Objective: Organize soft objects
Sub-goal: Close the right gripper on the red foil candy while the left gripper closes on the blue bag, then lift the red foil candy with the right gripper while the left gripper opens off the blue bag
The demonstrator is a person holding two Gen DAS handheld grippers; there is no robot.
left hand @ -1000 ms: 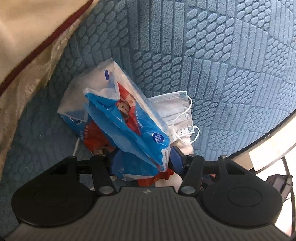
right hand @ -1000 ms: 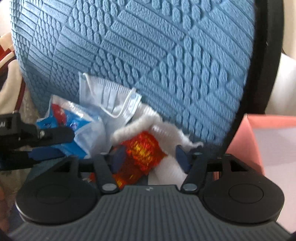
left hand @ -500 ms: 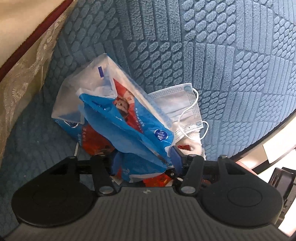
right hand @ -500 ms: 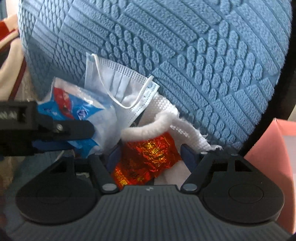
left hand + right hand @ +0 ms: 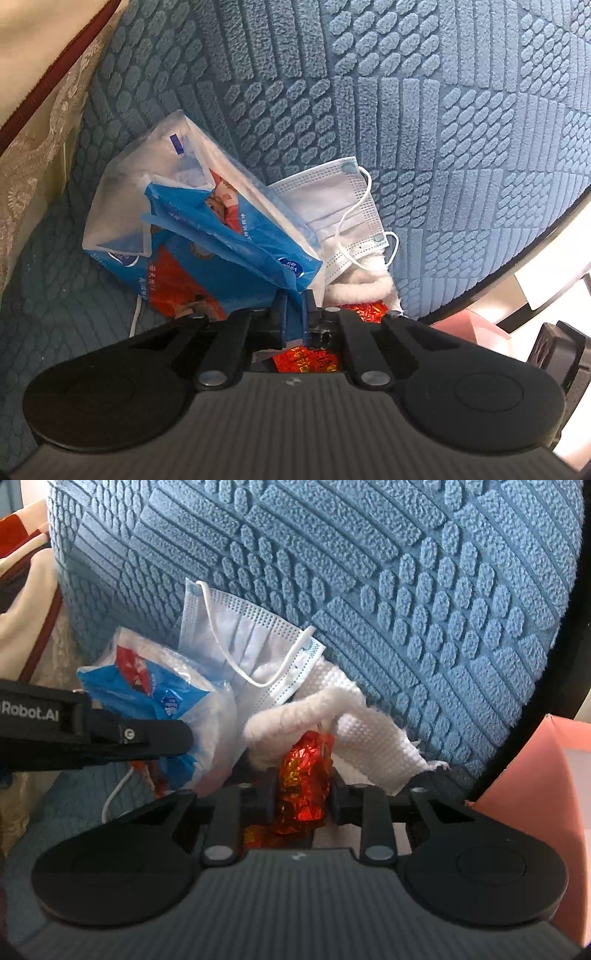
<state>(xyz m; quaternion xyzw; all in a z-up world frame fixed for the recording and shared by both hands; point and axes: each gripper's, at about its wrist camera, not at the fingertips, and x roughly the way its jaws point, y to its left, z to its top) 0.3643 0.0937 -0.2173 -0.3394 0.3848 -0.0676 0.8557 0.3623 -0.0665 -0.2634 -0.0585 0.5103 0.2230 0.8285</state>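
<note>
A pile of soft things lies on a blue textured cushion [image 5: 424, 110]. A blue-and-white tissue pack [image 5: 207, 229] lies at the left, and my left gripper [image 5: 293, 314] is shut on its blue wrapper edge. A pale blue face mask [image 5: 332, 206] and a white cloth [image 5: 354, 716] lie behind it. My right gripper [image 5: 303, 794] is shut on a crinkled red-and-gold foil wrapper [image 5: 304, 771]. The left gripper also shows in the right wrist view [image 5: 177, 738], on the tissue pack [image 5: 147, 686] beside the mask [image 5: 251, 635].
A beige fabric with a dark red trim [image 5: 44, 92] borders the cushion on the left. A pink box [image 5: 535, 775] stands at the right past the cushion's dark edge. The cushion [image 5: 369, 572] rises behind the pile.
Both grippers have closed: the left on the tissue pack's wrapper, the right on the red foil wrapper. Both have moved slightly closer to the pile.
</note>
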